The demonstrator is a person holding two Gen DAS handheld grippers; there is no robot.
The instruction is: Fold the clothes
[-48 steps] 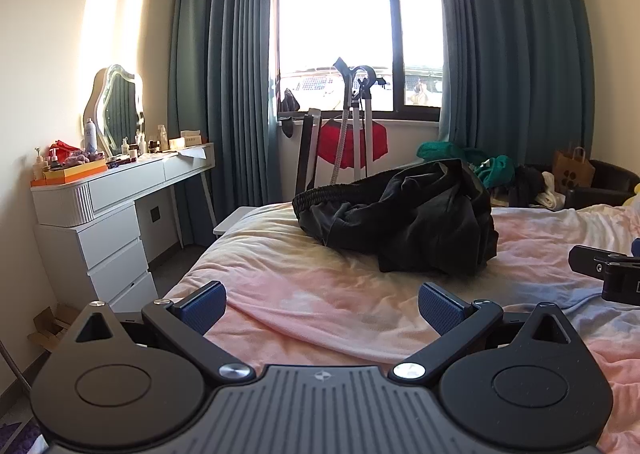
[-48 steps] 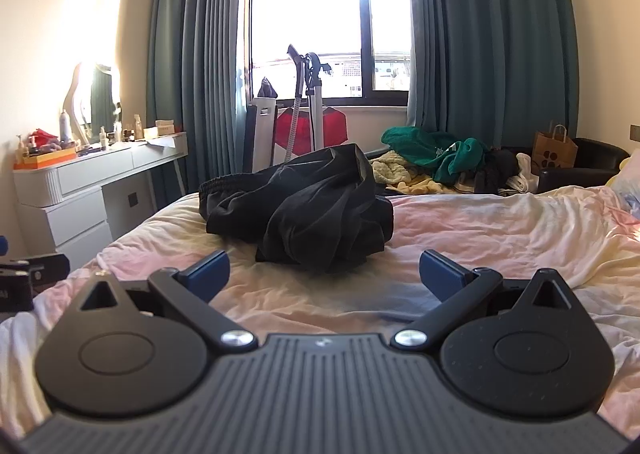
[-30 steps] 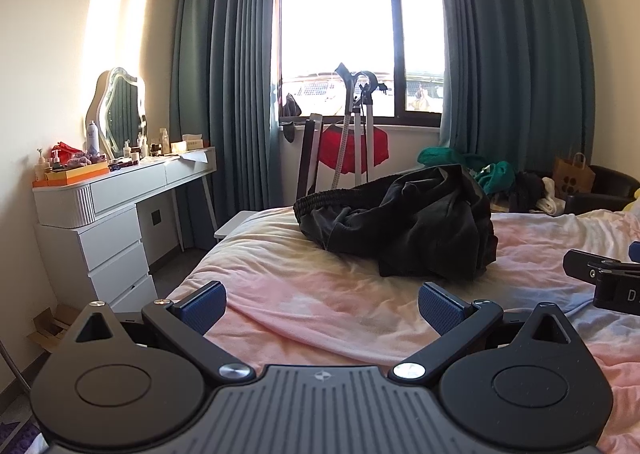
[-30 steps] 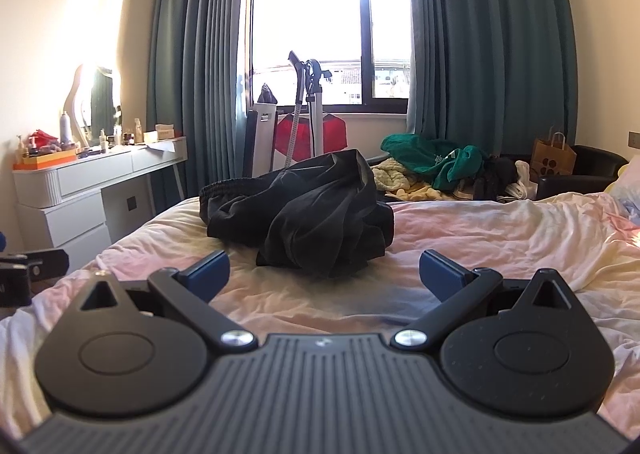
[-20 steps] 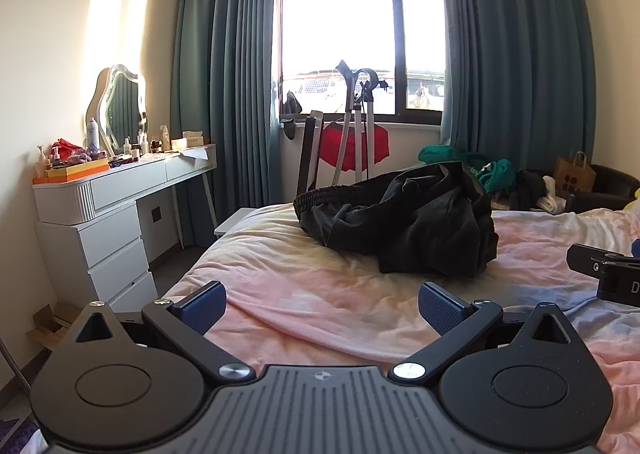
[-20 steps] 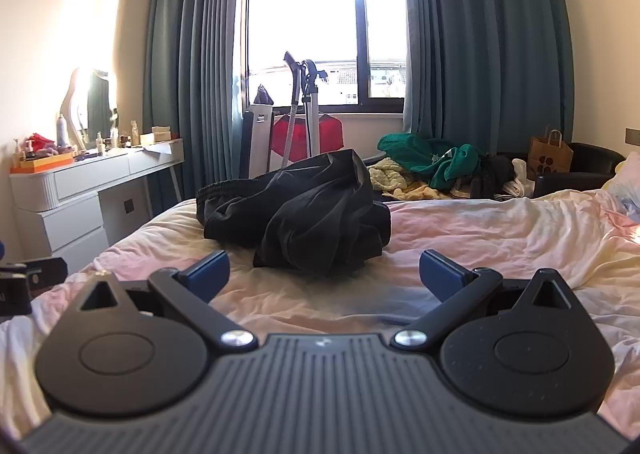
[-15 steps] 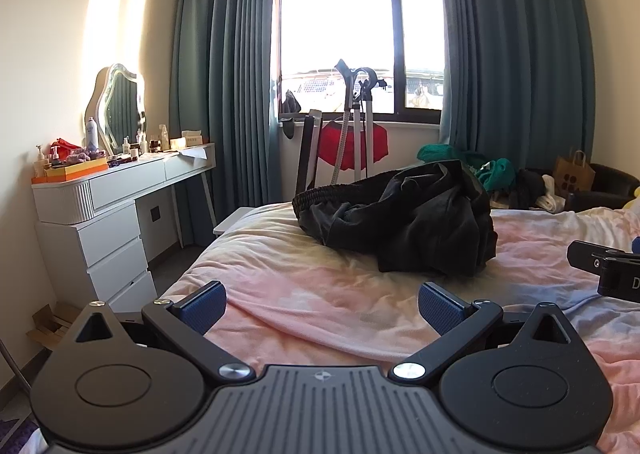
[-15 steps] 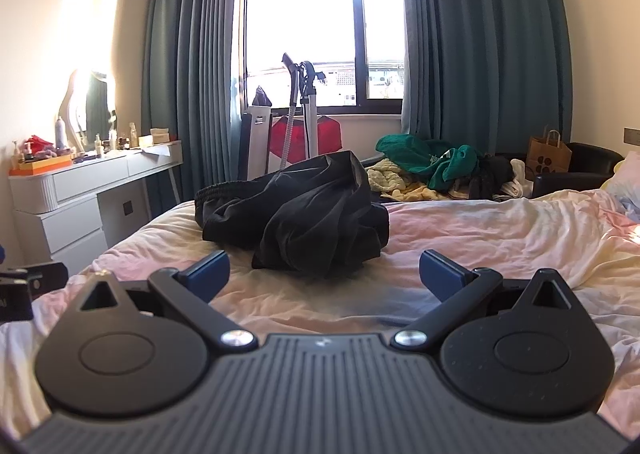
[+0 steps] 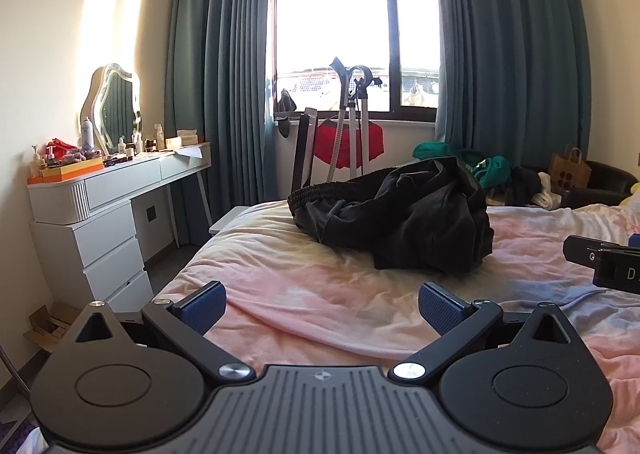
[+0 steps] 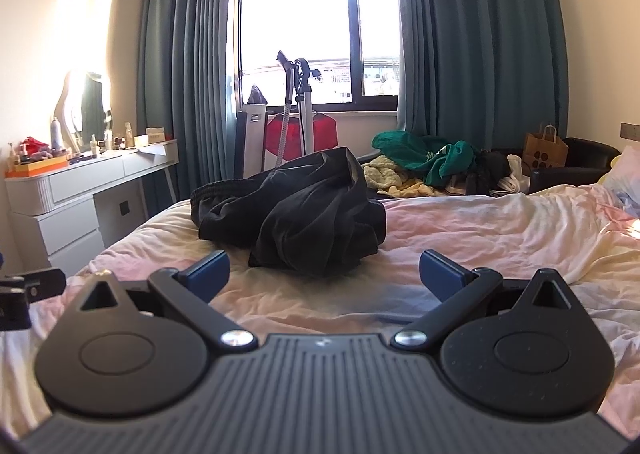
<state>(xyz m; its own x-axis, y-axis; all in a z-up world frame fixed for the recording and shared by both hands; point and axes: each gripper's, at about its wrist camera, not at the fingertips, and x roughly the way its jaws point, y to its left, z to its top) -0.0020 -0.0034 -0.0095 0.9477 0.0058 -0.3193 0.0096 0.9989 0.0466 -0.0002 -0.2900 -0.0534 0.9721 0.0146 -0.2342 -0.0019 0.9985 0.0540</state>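
- Left gripper (image 9: 322,304): black body, blue-padded fingers (image 9: 202,304) spread wide, nothing between them; hovers low over the near edge of the bed.
- Right gripper (image 10: 324,270): same build, blue pads (image 10: 440,268) equally spread and empty, just above the bedding.
- Crumpled black garment with a ribbed elastic waistband (image 9: 396,214): lies in a heap on the bed, straight ahead of both grippers and apart from them; ahead and slightly right of the left gripper, ahead and slightly left of the right one (image 10: 296,210).
- Pale pink and cream rumpled bed sheet (image 9: 280,274): spreads beneath both grippers and under the heap.
- Right gripper's black frame shows at the right edge of the left wrist view; left gripper's frame shows at the left edge of the right wrist view.
- White dressing desk with drawers (image 9: 108,214): off to the left of both grippers, bottles and a wavy-framed mirror (image 9: 114,106) on top.
- Pile of green and yellow clothes (image 10: 424,164): beyond the bed, ahead and right of the right gripper.
- Brown paper bag (image 10: 546,152): farther right, beside a dark armchair.
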